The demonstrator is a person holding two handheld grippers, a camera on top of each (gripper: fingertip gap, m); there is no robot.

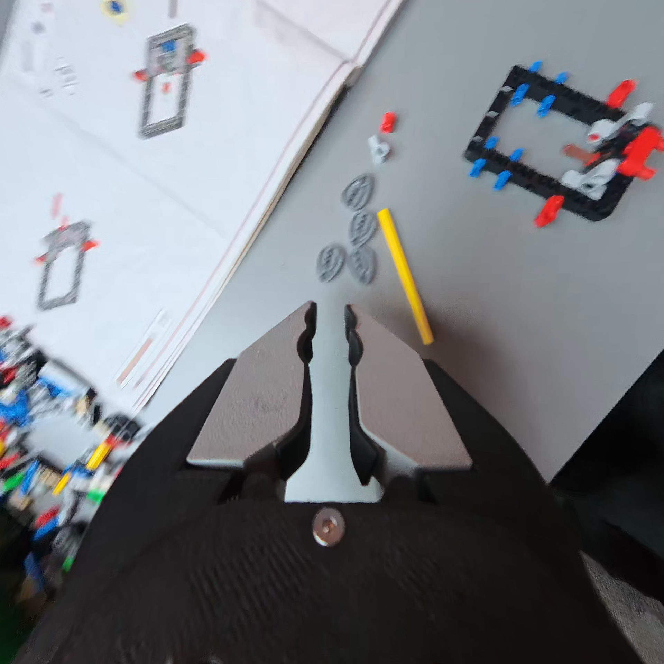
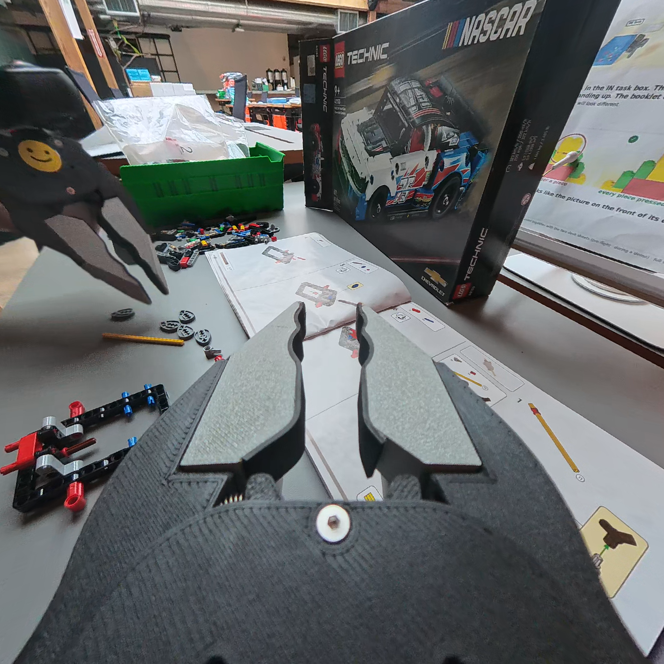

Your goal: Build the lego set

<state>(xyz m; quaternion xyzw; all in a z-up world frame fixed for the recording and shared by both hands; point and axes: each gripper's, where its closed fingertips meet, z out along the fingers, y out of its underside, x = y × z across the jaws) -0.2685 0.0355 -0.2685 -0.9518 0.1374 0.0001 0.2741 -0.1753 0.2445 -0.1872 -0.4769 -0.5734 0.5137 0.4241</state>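
At the lower left of the left wrist view lies a blurred heap of loose pieces (image 1: 46, 449), unsorted and unused. Above it the open instruction booklet (image 1: 151, 201) fills the upper left, its pages showing an early frame stage. At lower centre the left gripper (image 1: 331, 308) hangs above the grey surface (image 1: 503, 323) with its fingers a little apart and nothing between them. Just beyond its tips lie four grey discs (image 1: 355, 230) in a cluster, with a yellow axle (image 1: 405, 275) beside them, and farther up a small grey connector (image 1: 379, 148) and a red pin (image 1: 388, 122); these look laid out for the coming steps. At the upper right sits the black frame (image 1: 549, 143), already fitted with blue pins, red pins and a grey-and-red block at one end.

In the right wrist view the right gripper (image 2: 330, 309) at centre is spread and empty over the booklet, with the green bin (image 2: 204, 187) at upper left and the set's box (image 2: 431, 151) upright at upper right.

Judging by the heap and the single small frame, the build has barely begun; nearly all of it remains.
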